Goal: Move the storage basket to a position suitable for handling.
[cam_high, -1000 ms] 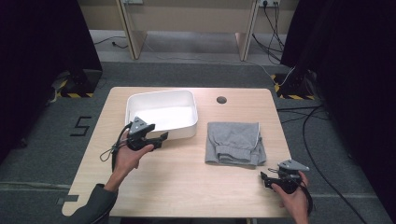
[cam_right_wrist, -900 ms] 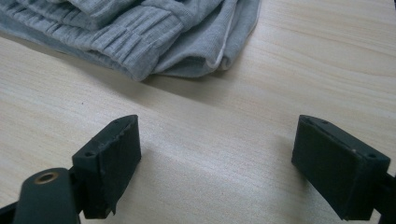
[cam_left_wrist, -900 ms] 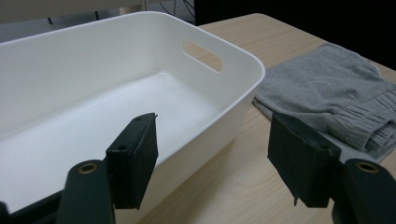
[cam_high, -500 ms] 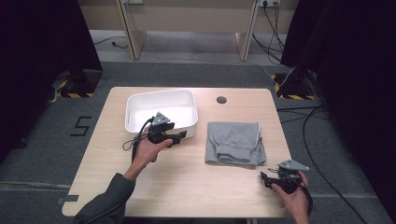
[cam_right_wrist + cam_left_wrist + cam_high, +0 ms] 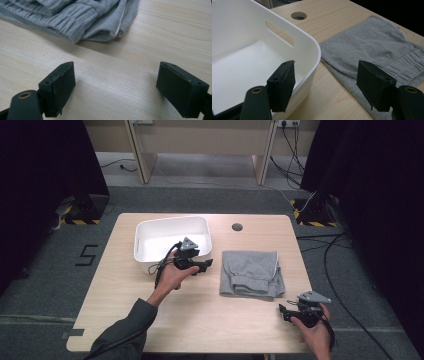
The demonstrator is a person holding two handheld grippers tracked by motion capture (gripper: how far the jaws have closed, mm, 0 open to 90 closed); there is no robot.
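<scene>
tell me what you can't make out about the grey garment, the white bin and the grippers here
- Grey garment: folded, so its underside and inner layers are hidden; its type is unclear; the left gripper view cuts it off at the right edge.
- White bin: the left gripper view's left edge crops it.
- Left gripper: small in the high view, hand covers its body.
- Right gripper: small in the high view.
</scene>
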